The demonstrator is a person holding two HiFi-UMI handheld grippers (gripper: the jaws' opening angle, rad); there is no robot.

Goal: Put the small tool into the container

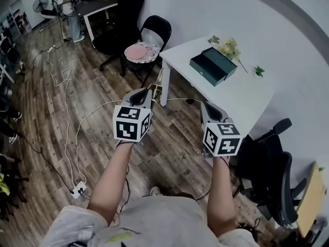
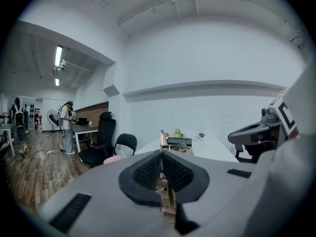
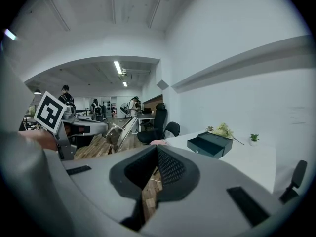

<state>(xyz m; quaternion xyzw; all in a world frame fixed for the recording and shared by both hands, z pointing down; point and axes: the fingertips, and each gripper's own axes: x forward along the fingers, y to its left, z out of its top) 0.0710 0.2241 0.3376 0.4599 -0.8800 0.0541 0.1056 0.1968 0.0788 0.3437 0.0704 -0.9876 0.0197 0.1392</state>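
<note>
Small tool (image 2: 161, 136) clamped in left tongs (image 1: 148, 90) near table (image 1: 241, 98) edge; right tongs (image 3: 157, 152) closed.

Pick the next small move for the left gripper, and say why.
Probably carry the left gripper forward and to the right, toward the dark green box on the white table. Its jaws are shut on the thin brass-coloured tool, yet it hangs over the wood floor, short of the table. The box's drawer looks pulled out, ready to take it.
</note>
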